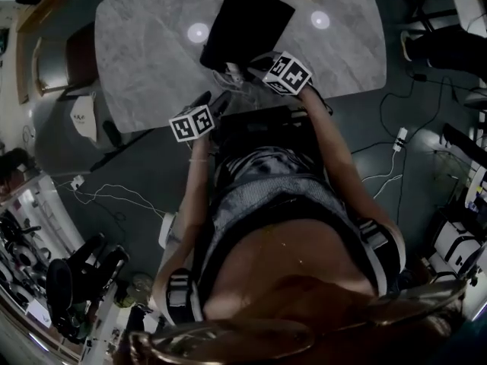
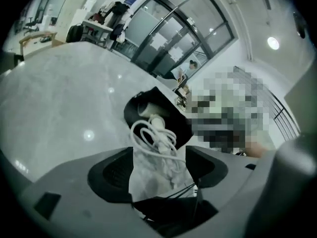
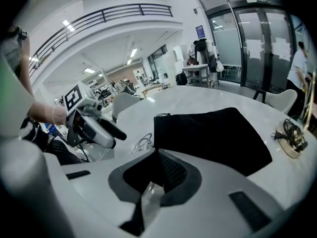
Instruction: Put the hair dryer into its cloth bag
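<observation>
Lying flat on the pale marble table [image 1: 152, 44], the black cloth bag [image 1: 247, 25] has its mouth toward you. A white part of the hair dryer [image 2: 144, 106] and its looped white cord [image 2: 154, 138] show at that mouth; the rest is hidden. Your left gripper [image 2: 158, 168] stands wide apart, holding nothing. Your right gripper [image 3: 158, 155] is closed at the bag's near edge; whether it pinches cloth is unclear. White cables [image 1: 114, 196] trail over the dark floor [image 1: 152, 166].

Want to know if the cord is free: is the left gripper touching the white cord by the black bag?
Apart. The right gripper view shows the left gripper short of the white cord, bare table between; its jaws stand open.
</observation>
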{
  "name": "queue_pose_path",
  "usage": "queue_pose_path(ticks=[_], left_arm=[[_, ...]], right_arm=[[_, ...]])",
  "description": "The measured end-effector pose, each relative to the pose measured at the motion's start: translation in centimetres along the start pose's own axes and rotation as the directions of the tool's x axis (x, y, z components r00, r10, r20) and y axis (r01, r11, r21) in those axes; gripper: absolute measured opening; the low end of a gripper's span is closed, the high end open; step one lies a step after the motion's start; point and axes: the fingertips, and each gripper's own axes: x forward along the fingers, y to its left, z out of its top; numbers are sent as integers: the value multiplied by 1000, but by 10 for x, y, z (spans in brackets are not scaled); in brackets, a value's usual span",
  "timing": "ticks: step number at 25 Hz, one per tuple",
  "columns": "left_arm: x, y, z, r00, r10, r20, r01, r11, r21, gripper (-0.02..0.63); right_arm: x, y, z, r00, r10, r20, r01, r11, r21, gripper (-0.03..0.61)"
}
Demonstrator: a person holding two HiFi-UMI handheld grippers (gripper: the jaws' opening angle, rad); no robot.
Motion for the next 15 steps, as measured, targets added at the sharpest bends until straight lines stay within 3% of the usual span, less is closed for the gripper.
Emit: queue_pose_path(ticks=[2,5,10,15], left_arm=[[11,-8,-22,999,-25,-37,23,999,-45,310],[30,-21,-42,997,-16,-74,15,1000,-23,310],[56,-22,-41,998,36,-56,-36,999,3,310],[79,-31,-49,995,26,-100,-25,1000,12,318]], right_arm=[[-2,-1,-1,1000,-13,-2,13,1000,-3,69],[-4,1,-2,1000,-9,-3,9,1000,-6,69],[-2,1,-2,1000,3,6,-3,1000,3,69],[-3,2,-2,1000,2,11,-2,1000,-1,69]])
